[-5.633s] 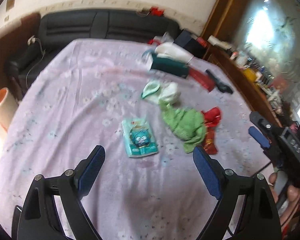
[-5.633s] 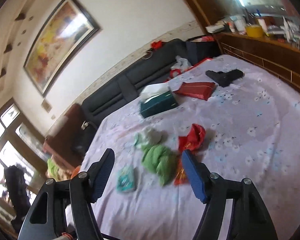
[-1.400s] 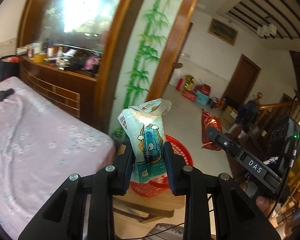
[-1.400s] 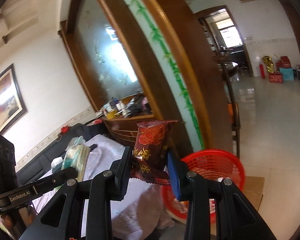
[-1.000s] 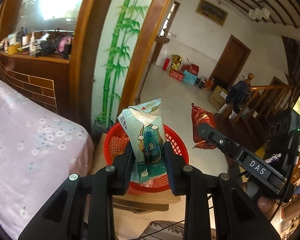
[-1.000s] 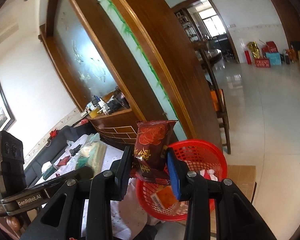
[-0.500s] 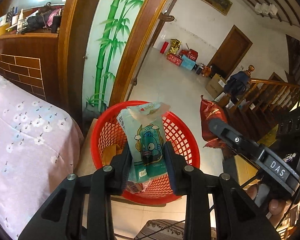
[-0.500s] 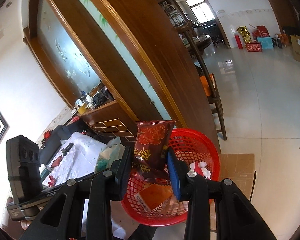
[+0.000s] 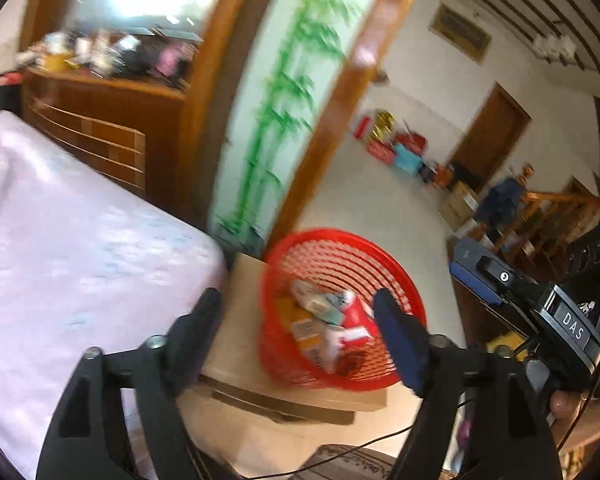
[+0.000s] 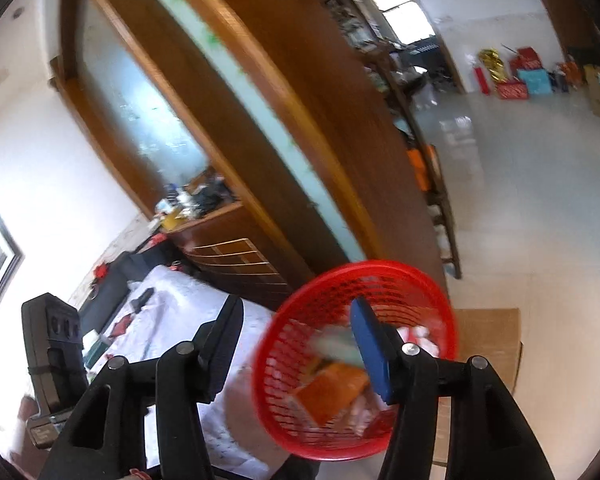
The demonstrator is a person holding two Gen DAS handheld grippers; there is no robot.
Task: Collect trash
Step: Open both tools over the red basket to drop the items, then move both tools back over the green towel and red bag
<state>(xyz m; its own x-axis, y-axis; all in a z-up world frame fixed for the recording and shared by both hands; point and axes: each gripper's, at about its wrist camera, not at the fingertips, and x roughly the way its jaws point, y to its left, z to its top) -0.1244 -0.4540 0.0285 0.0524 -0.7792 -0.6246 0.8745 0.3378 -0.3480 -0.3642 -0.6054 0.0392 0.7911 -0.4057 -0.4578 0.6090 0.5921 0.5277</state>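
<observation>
Now both my grippers hang over the red basket [image 9: 342, 308], and that is the whole point of holding them here: anything let go from this spot falls straight inside. The left gripper [image 9: 296, 316] has just been opening, and its jaws stand spread with nothing between them; the teal snack packet [image 9: 320, 306] lies down among the other wrappers in the basket. The right gripper [image 10: 296, 334] has likewise just been opening, its jaws apart and empty, and I judge its red packet [image 9: 354, 316] landed beside the teal one (motion blur makes the pile hard to sort out).

That basket sits on a cardboard box [image 9: 244, 320] just beside the corner of the table with the lilac floral cloth [image 9: 80, 240], so the carry from the table is short.

As I read it, this drop is done. More trash likely waits on the cloth, though only a few small items [image 10: 140, 300] show at its far end, too small to name.
</observation>
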